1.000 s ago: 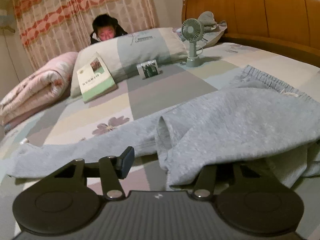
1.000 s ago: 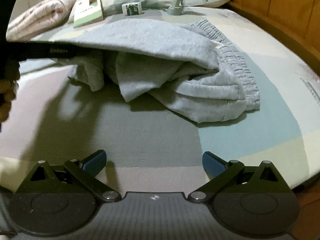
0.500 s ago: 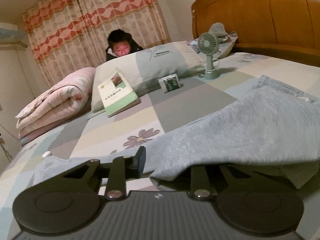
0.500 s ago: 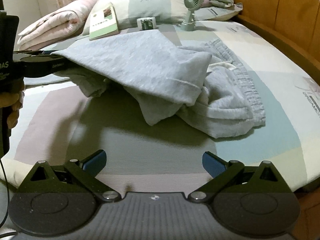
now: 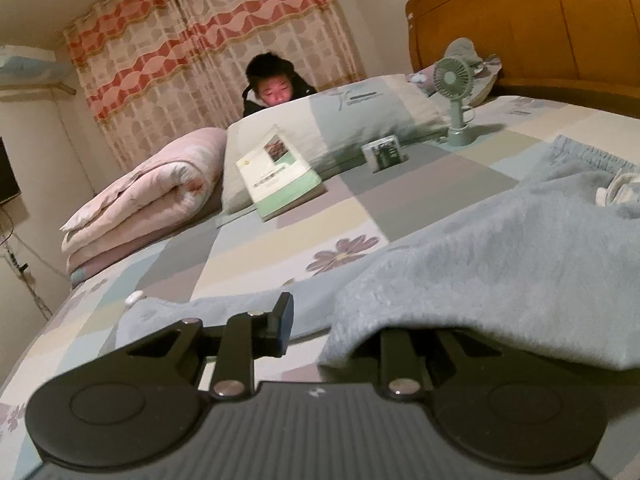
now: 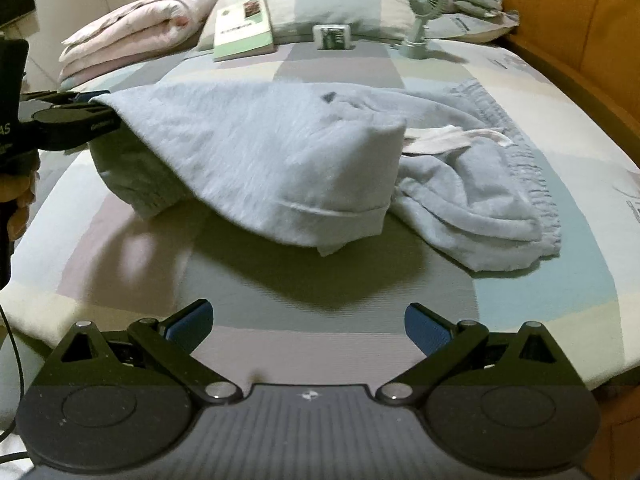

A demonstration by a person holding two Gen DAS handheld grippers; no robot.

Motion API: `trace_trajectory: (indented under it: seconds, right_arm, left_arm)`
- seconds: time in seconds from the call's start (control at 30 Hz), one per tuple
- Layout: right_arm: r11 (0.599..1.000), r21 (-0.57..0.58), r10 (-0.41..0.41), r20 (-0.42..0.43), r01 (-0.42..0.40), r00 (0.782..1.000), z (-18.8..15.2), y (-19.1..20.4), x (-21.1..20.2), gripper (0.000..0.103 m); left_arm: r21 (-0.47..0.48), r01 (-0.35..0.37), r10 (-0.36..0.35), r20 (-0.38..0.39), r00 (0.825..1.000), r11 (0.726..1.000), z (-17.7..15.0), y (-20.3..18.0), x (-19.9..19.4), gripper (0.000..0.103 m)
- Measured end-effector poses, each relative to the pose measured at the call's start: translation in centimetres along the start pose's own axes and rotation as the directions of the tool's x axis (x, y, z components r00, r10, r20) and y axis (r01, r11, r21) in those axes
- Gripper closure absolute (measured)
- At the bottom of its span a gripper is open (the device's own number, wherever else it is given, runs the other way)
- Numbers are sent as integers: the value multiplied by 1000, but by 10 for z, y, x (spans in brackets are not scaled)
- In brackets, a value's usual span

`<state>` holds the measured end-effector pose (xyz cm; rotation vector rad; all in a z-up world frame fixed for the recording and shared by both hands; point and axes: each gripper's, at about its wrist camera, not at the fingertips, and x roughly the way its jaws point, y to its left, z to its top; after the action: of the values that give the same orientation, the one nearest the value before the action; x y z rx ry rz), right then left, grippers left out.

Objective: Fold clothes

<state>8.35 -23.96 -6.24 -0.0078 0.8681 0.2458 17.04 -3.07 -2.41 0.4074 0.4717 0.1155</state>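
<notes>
Left gripper (image 6: 94, 110) nipped shut on grey sweatpants (image 6: 280, 152), leg edge lifted at 9 o'clock. Right gripper (image 6: 308, 326) wide open, empty. Patchwork bed sheet (image 6: 332, 68); book (image 6: 244, 26), fan (image 6: 424, 16) at 12.

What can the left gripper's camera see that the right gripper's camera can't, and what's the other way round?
Only the left wrist view shows the striped curtain and the purple flower print. Only the right wrist view shows the left gripper from the side, shut on the grey sweatpants, plus the open right gripper. Both show the book, the small fan and the pink quilt.
</notes>
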Motion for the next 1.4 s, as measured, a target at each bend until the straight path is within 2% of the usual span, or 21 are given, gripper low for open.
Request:
trace_trajectory:
  seconds: [0.53, 0.77, 1.4]
  right_arm:
    - [997, -71, 19, -21, -21, 1000, 1, 34, -7, 0]
    - [994, -83, 66, -26, -68, 998, 5, 49, -9, 0]
    - [986, -144, 82, -51, -88, 995, 11, 92, -8, 0]
  left_arm:
    - [-25, -119, 119, -36, 992, 993, -37, 65, -10, 81]
    - [-57, -180, 176, -61, 982, 982, -53, 99, -11, 80]
    - [-92, -298, 292, -74, 953, 950, -85, 176, -20, 79]
